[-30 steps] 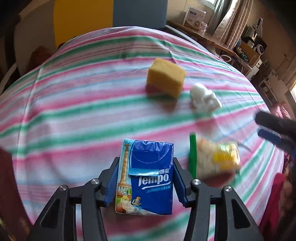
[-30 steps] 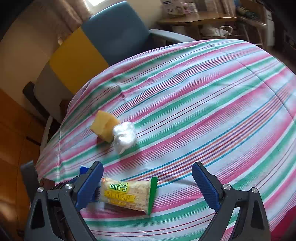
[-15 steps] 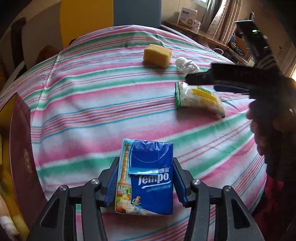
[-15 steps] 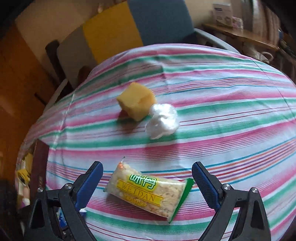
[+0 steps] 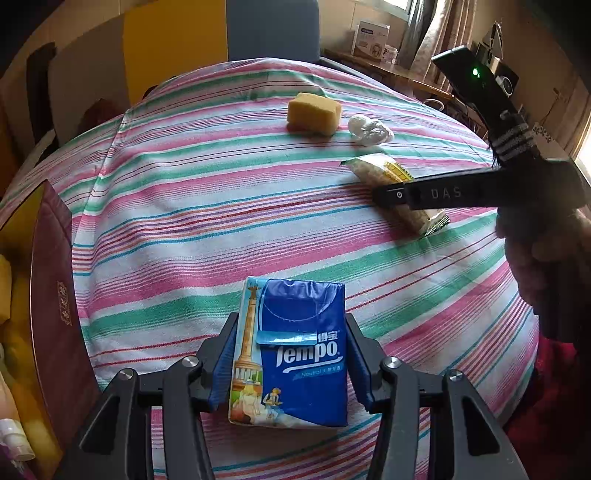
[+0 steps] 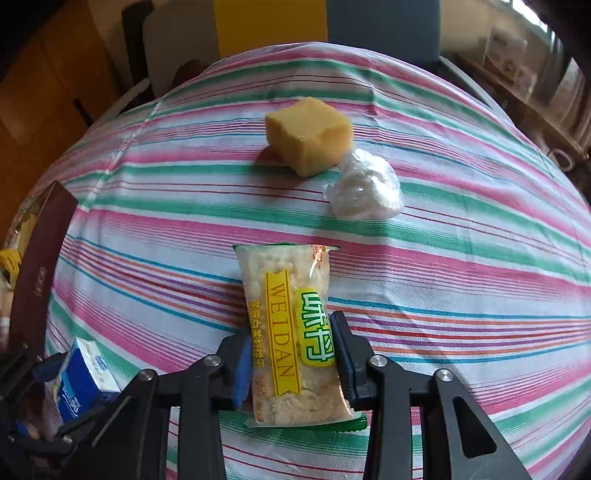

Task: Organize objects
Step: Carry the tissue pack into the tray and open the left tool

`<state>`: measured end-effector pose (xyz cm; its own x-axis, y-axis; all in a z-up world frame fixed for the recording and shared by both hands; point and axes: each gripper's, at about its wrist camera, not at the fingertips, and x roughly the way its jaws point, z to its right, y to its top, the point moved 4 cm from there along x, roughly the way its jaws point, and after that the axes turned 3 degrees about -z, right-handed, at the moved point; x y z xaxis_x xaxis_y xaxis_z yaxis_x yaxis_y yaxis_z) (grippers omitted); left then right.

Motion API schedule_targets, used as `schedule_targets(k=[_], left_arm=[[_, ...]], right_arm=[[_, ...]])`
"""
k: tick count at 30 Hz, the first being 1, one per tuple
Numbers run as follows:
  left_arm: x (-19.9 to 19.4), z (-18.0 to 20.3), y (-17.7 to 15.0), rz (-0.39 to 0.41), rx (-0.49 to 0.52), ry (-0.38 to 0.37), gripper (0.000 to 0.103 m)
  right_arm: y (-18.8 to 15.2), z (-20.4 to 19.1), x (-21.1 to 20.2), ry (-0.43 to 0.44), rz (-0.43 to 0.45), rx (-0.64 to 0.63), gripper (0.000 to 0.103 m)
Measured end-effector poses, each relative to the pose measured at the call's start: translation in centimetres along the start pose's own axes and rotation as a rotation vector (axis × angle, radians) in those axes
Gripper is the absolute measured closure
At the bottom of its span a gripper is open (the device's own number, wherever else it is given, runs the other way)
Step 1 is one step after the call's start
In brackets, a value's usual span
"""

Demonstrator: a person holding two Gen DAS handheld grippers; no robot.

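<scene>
My left gripper is shut on a blue Tempo tissue pack and holds it above the near part of the striped tablecloth. My right gripper is shut on a Weidan snack packet, which lies lengthwise between the blue pads. In the left wrist view the packet shows partly behind the right gripper's black body. A yellow sponge and a crumpled clear plastic ball sit side by side farther back. The tissue pack also shows at the lower left of the right wrist view.
A dark red box holding yellow items stands at the table's left edge. A blue and yellow chair stands behind the table. A wooden side table with a white carton is at the back right.
My right gripper has turned in line with the snack packet, moved over it and shut on it. My left gripper has pulled back a little with the tissue pack.
</scene>
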<state>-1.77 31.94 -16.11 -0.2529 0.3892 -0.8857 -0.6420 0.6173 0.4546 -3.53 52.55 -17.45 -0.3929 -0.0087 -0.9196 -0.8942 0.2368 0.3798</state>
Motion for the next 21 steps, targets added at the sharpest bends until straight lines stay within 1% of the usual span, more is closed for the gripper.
schedule_targets(k=[3, 7, 10, 14, 16, 18, 21], left_arm=[[-0.9, -0.4, -0.2, 0.011, -0.028, -0.017, 0.050], [-3.6, -1.4, -0.5, 0.062, -0.052, -0.020, 0.050], [-6.2, -3.0, -0.7, 0.109, -0.089, -0.021, 0.050], [-9.7, -6.1, -1.1, 0.167, -0.156, 0.002, 0.050], [-11.0, -8.4, -1.7, 0.183, -0.201, 0.033, 0.050], [-11.7, -10.8, -2.2, 0.187, -0.251, 0.055, 0.050], [-11.8, -14.6, -2.6, 0.162, -0.339, 0.088, 0.050]], right_arm=[[-0.2, 0.1, 0.1, 0.001, 0.000, -0.007, 0.064], [0.0, -0.6, 0.2, -0.026, 0.007, -0.040, 0.063], [0.0, -0.8, 0.2, -0.044, 0.015, -0.058, 0.063], [-0.1, -1.1, 0.2, -0.062, 0.025, -0.074, 0.064], [0.0, -1.3, 0.2, -0.073, 0.030, -0.084, 0.064], [-0.2, -1.3, 0.0, -0.082, 0.033, -0.090, 0.064], [-0.2, -1.4, 0.0, -0.099, 0.037, -0.098, 0.064]])
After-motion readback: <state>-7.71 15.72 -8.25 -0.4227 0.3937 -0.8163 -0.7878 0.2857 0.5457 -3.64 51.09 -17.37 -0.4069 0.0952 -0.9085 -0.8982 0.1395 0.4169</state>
